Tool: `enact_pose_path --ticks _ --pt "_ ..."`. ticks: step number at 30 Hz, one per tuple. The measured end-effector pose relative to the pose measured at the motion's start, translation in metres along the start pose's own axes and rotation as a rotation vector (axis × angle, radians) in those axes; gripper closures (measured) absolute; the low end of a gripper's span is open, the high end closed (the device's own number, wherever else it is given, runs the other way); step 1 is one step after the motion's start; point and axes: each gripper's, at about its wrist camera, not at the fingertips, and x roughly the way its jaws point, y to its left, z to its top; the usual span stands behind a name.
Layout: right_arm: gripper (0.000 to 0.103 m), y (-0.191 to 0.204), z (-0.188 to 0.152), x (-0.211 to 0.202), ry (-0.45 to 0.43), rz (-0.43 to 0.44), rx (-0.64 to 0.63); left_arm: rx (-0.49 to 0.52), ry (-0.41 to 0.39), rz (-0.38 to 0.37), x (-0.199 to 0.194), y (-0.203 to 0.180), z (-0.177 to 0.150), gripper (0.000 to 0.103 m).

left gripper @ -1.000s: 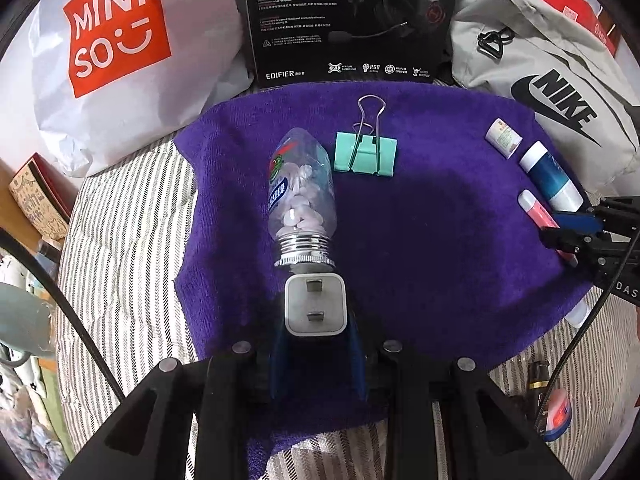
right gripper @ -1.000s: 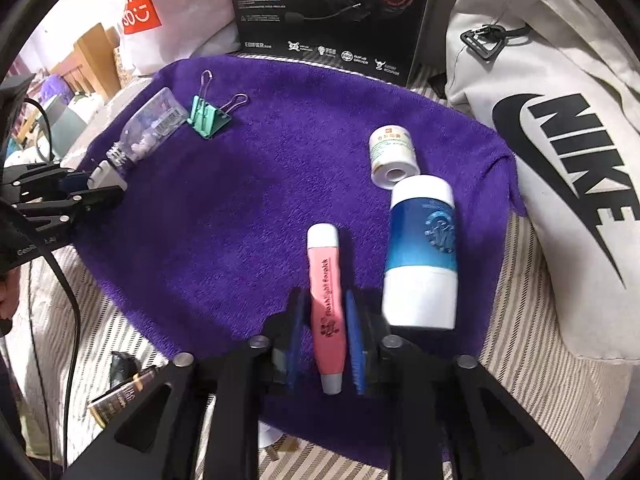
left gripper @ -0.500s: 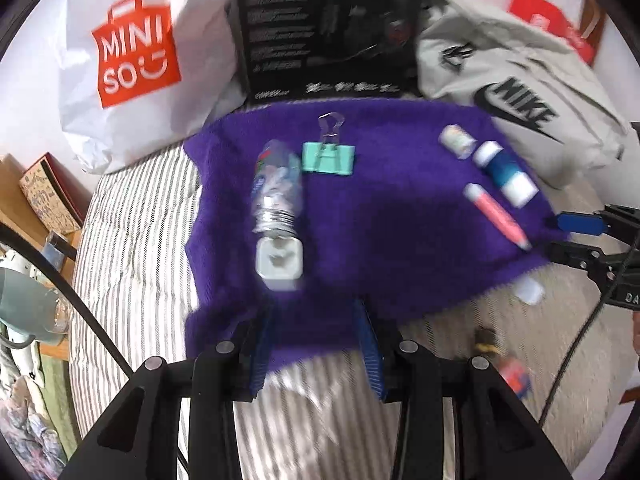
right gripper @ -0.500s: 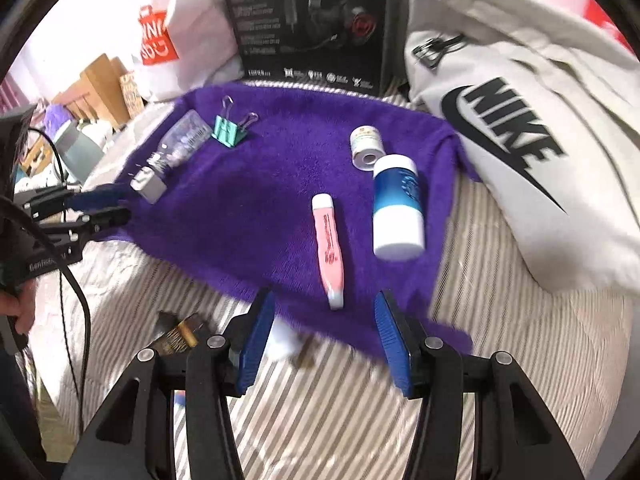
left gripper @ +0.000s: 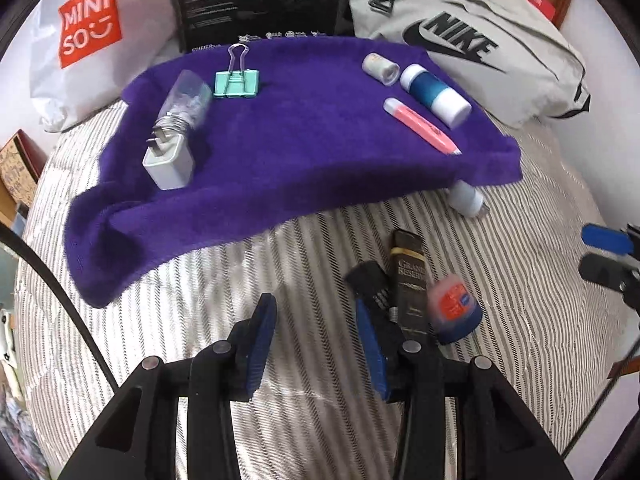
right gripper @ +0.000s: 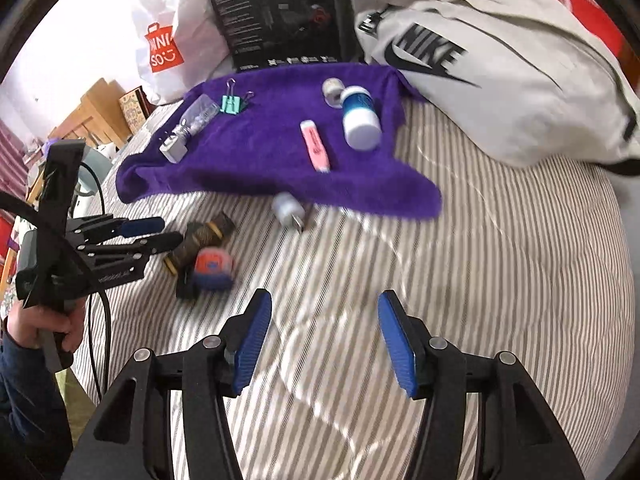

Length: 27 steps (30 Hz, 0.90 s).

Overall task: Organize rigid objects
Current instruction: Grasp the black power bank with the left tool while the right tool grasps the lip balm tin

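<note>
Left gripper: the black two-finger left gripper with blue pads [left gripper: 316, 336] hangs over the grey-and-white striped bedcover [left gripper: 208, 320], jaws spread apart and nothing between them.
Right gripper: the matching black right gripper with blue pads [right gripper: 326, 336] also stands wide apart and empty above bare stripes.
Loose items on the cover: at 1 o'clock from the left gripper lie a small black comb-like piece [left gripper: 370, 280], a dark rectangular box with gold lettering [left gripper: 410, 276] and a blurred round red-and-blue tin [left gripper: 454, 308], all close together.
At the cloth's edge: a small pale blue-white cylinder [left gripper: 466, 200] pokes out from under the near right corner of the purple terry towel [left gripper: 304, 152].
Towel, left side: a white two-prong wall charger [left gripper: 170, 160] at 11 o'clock, its prongs touching the metal neck of a clear plastic bottle of white tablets [left gripper: 186, 100]; just beyond, a mint-green binder clip with wire handles [left gripper: 237, 82].
Towel, right side: a pink highlighter pen [left gripper: 420, 126] at 1 o'clock, a blue-and-white cylindrical bottle [left gripper: 434, 94] beside it, and a small white jar [left gripper: 380, 67] lying past that.
Behind the towel: a white Miniso shopping bag [left gripper: 88, 32], a black headset box [left gripper: 260, 0] and a grey Nike bag [left gripper: 480, 40].
</note>
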Motion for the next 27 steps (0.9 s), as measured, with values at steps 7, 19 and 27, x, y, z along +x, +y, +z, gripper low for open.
enact_pose_path --ticks 7,19,27 --pt "0.047 -0.015 -0.018 0.001 0.009 0.021 0.056 0.017 0.000 0.014 -0.006 -0.012 0.003 0.064" --pt "0.047 -0.016 -0.024 0.009 0.024 0.052 0.056 0.034 0.026 0.013 -0.002 -0.040 -0.001 0.063" --pt "0.045 -0.016 -0.029 0.016 0.038 0.067 0.060 0.062 0.036 0.079 0.007 -0.057 -0.006 0.054"
